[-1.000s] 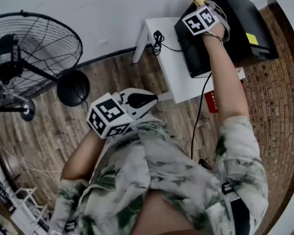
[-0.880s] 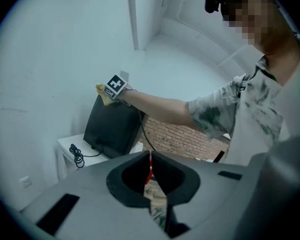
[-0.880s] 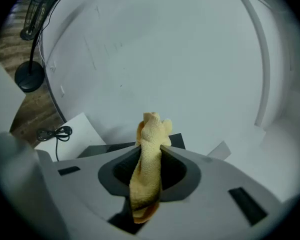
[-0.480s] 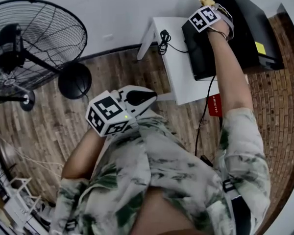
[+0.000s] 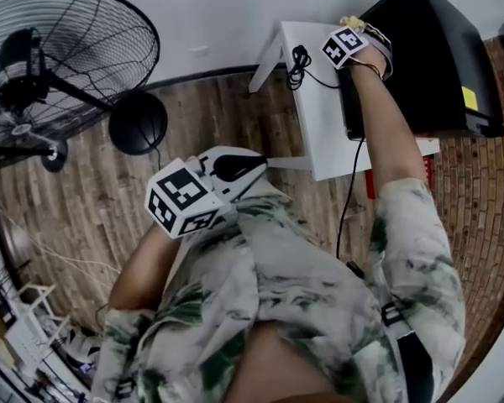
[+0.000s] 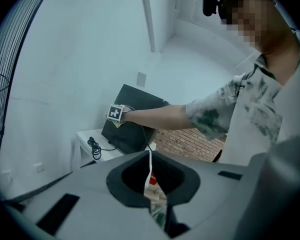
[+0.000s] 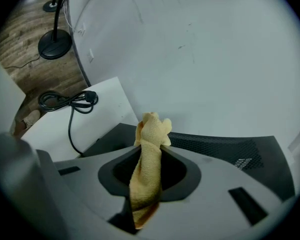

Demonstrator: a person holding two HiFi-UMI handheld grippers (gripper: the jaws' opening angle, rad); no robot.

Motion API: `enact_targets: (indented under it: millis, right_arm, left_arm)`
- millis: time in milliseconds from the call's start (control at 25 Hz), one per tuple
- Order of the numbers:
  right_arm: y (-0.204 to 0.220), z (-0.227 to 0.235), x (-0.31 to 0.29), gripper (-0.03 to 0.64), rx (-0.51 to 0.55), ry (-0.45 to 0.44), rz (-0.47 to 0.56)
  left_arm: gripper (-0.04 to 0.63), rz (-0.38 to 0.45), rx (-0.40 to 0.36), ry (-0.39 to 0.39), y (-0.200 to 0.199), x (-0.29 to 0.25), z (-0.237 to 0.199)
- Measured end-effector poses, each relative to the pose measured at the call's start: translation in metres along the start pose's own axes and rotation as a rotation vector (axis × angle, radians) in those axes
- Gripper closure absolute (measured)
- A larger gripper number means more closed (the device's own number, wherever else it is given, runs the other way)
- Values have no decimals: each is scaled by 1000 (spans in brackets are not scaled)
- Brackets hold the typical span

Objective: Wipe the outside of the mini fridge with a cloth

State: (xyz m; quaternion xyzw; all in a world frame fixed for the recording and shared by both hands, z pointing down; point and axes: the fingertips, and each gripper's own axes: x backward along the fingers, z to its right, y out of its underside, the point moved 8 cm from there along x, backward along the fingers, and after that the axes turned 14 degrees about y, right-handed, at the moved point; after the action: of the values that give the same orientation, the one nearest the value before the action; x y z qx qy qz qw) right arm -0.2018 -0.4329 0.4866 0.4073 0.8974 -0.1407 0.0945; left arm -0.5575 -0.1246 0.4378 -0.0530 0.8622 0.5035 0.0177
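Two grippers are in play, and only the right gripper (image 7: 150,134) is loaded: its jaws are clamped together on a yellow cloth (image 7: 147,174). The cloth is twisted into a narrow roll whose long axis runs along the jaws. Its bunched end sticks out past the tips, pointing toward the white wall (image 7: 205,49).

That end lies at the rim of the black mini fridge (image 7: 215,144), just beside a strip of fine mesh (image 7: 220,146); whether it actually touches the surface cannot be told. From the head view, the right gripper (image 5: 350,28) reaches to the fridge's (image 5: 428,57) wall-side corner, with the cloth (image 5: 348,22) showing yellow at its tip.

The fridge stands upright on a white table (image 5: 319,116), its yellow sticker (image 5: 469,99) on the far right side. Its inside is not in view. A coiled black cord (image 5: 298,57) lies on the table just beside the fridge.

The left gripper (image 6: 151,174) is held back near the person's chest, jaws drawn together with nothing between them, aimed toward the table. In the head view it (image 5: 252,170) is well apart from the fridge. A floor fan (image 5: 59,49) stands at the left on the wooden floor (image 5: 210,116).
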Motion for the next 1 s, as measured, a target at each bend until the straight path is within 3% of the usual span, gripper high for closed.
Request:
enact_targets:
  millis: [600,1000]
  right_arm:
    - [-34,-111,-44,518,71,-197,0]
    - [-31,-145,-61,518,-42,-310,15]
  left_arm:
    - [568,-13,65,-110,6,-2,-21]
    - [568,-22,93,-134,4,-19,-34]
